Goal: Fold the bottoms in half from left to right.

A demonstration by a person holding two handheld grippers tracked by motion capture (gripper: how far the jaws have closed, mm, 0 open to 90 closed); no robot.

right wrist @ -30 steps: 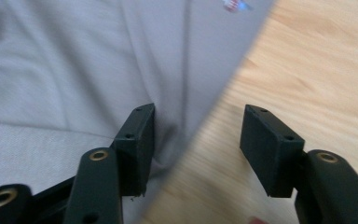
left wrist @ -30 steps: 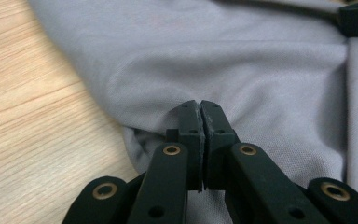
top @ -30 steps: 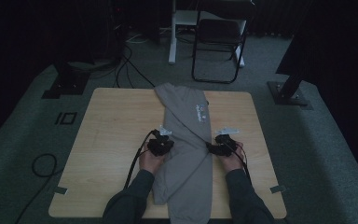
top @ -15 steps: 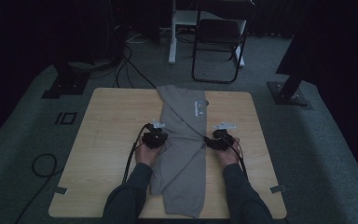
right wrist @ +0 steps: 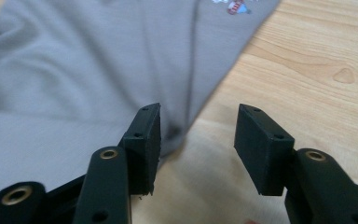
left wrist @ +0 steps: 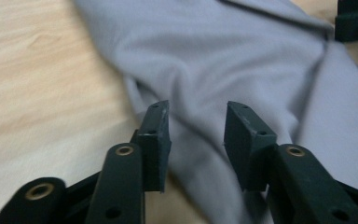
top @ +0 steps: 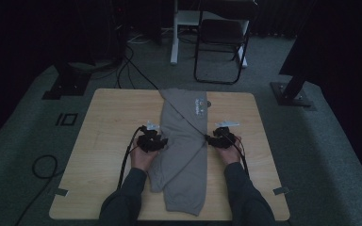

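Sleeves [top: 122, 205]: 2 dark forearms come in at the near edge, one each side of the cloth, set up for a two-handed fold.
Near hem [top: 185, 205]: the garment's folded end lies at the table's near edge, flat and narrow.
Left gripper [left wrist: 196, 140]: jaws have just been opening and now stand apart over the garment's left edge; cloth lies under the gap, no pad presses on it. Looks like a let-go, the fold laid down.
Left side, from above [top: 152, 141]: it sits right at the cloth's left border, on the flap that crosses the middle.
Right gripper [right wrist: 196, 147]: jaws parted, empty, hovering over the right border where cloth meets wood, 1 pad over fabric and 1 over bare table, seemingly lined up to pinch that edge.
Garment [top: 184, 141]: grey, folded long and slim, running down the table's centre from far edge to near.
Logo [top: 200, 104]: small print near the far end, face up.
Table [top: 103, 122]: pale wood, bare either side.
Chair [top: 221, 42]: beyond the table, on the floor.
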